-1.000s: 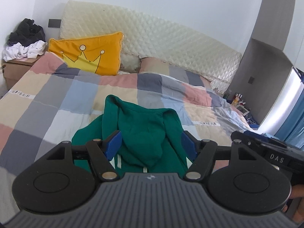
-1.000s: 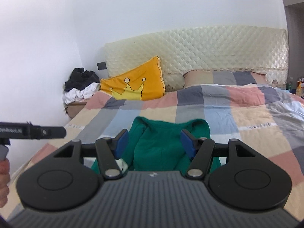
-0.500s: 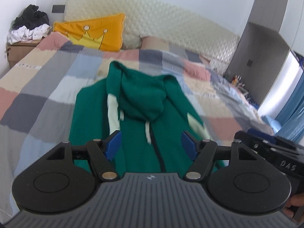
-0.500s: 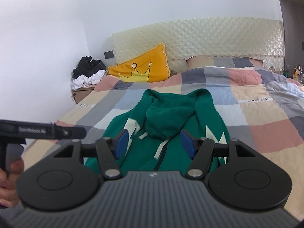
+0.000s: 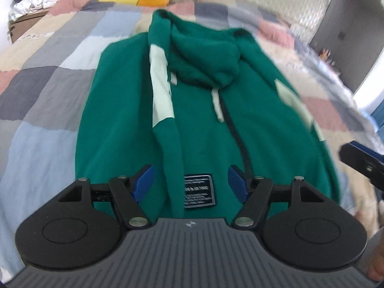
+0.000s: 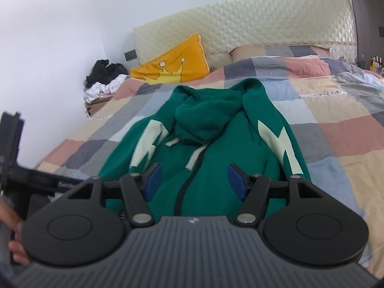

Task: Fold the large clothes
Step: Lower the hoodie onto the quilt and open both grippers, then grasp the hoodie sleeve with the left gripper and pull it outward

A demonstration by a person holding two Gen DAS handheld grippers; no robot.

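The hoodie (image 5: 204, 120) lies flat on the quilt (image 5: 43, 110), front up, hood (image 5: 206, 55) toward the headboard (image 6: 264, 26) and hem nearest the cameras. Its zip (image 5: 237, 134) runs down the middle, a pale cord (image 5: 217, 105) hanging beside it, and a dark label (image 5: 198, 190) sits near the hem. Pale jagged marks (image 6: 280, 141) run down each side — both sleeves seem folded in over the chest (the left wrist view is blurred, so the edges are soft).

The left gripper (image 5: 192, 183) hangs over the hoodie's hem, its blue pads (image 5: 144, 182) apart with the label between them; whether they touch the cloth I cannot tell, but nothing is clamped. The right gripper (image 6: 194, 182) is over the hoodie's lower front, pads (image 6: 236, 183) likewise apart and gripping nothing — the zip shows in the gap.

Beyond the hoodie's hood a yellow cushion (image 6: 175, 67) leans on the headboard. Past the cushion, by the wall, a heap of clothes (image 6: 105, 79) sits on a low stand (image 6: 96, 104).
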